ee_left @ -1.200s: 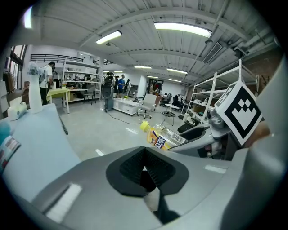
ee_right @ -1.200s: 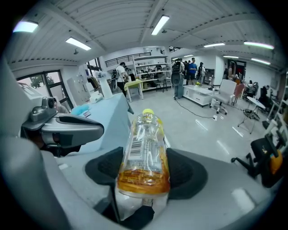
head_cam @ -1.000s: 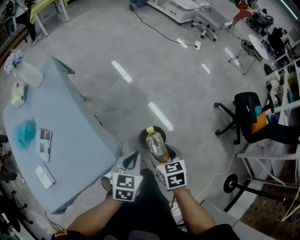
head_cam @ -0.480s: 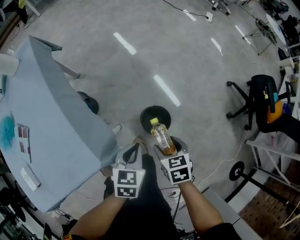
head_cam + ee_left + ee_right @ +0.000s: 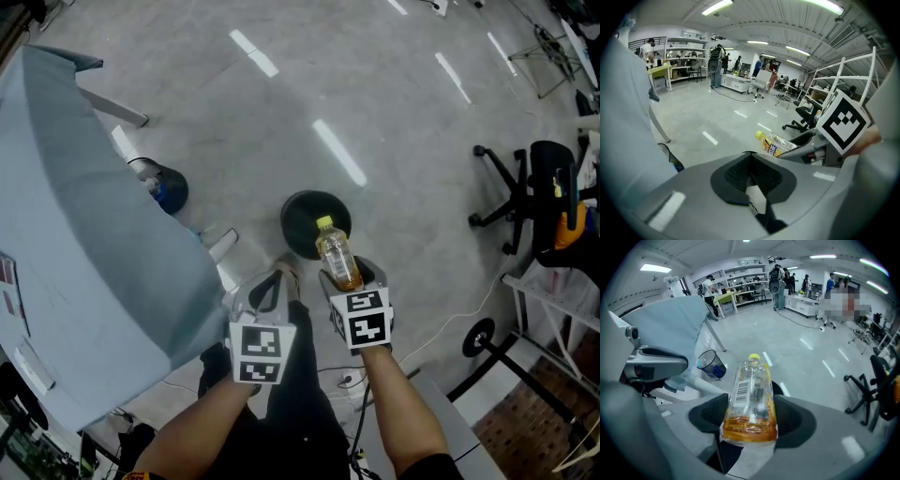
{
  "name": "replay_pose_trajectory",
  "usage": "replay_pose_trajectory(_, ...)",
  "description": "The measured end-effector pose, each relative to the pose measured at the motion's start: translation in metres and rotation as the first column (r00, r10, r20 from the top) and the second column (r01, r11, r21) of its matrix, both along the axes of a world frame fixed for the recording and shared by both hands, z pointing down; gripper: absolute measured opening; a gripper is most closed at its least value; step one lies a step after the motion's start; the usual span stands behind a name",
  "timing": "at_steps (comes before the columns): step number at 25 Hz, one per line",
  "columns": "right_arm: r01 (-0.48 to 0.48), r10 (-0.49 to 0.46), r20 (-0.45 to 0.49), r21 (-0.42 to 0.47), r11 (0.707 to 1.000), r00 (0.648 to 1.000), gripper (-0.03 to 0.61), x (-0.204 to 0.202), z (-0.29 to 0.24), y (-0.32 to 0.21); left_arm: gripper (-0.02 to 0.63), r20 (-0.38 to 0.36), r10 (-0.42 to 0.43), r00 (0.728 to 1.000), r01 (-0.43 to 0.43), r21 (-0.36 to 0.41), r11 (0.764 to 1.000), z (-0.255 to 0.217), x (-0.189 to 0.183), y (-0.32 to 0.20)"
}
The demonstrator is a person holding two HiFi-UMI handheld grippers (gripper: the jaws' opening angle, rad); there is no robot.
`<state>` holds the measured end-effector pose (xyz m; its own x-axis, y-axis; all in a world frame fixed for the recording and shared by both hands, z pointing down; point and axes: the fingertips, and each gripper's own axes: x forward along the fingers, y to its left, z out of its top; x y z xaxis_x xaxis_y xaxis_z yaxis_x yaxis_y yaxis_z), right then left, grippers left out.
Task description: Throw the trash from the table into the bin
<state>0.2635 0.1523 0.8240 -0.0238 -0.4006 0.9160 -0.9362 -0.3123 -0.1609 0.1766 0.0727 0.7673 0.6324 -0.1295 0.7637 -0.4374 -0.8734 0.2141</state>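
Observation:
A clear plastic bottle [image 5: 337, 258] with a yellow cap and some amber liquid lies between the jaws of my right gripper [image 5: 349, 277], which is shut on it; the cap points away from me. The right gripper view shows the bottle [image 5: 750, 399] close up, held at its lower half by that gripper [image 5: 750, 417]. My left gripper [image 5: 270, 283] hangs beside it, shut and holding nothing. In the left gripper view its jaws [image 5: 751, 174] meet, with the bottle [image 5: 778, 143] off to the right. A dark mesh bin [image 5: 167, 190] with blue inside stands on the floor by the table [image 5: 84, 234].
A round black disc [image 5: 305, 220] lies on the floor just beyond the bottle. The blue-grey clothed table fills the left, with a table leg [image 5: 112, 108] near the bin. A black office chair [image 5: 534, 197] and a wheeled rack [image 5: 525, 328] stand at the right.
The view has shifted away from the table, which slid to the left edge. The mesh bin came into view. Both grippers kept their places, with the bottle still held.

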Motion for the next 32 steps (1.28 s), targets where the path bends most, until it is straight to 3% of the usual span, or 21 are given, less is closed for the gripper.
replay_pose_trajectory(12,-0.031,0.041,0.104,-0.102,0.994,0.994,0.305,0.003,0.110,0.001,0.008,0.100,-0.012,0.995,0.020,-0.078,0.997,0.111,0.019,-0.004)
replay_pose_trajectory(19,-0.004,0.028,0.157,-0.149,0.989,0.987,0.305,-0.003,0.165,-0.007,0.008,0.178,-0.002,0.984,0.017,-0.085,0.996,0.163,0.015,-0.006)
replay_pose_trajectory(26,0.019,0.030,0.215,-0.221,0.975,0.976,0.305,-0.011,0.223,-0.007,0.008,0.202,-0.011,0.979,0.037,-0.126,0.991,0.199,0.017,-0.004)
replay_pose_trajectory(32,0.091,-0.020,0.248,-0.280,0.956,0.969,0.306,-0.019,0.271,-0.011,0.008,0.243,-0.030,0.969,0.069,-0.156,0.985,0.231,-0.006,-0.004)
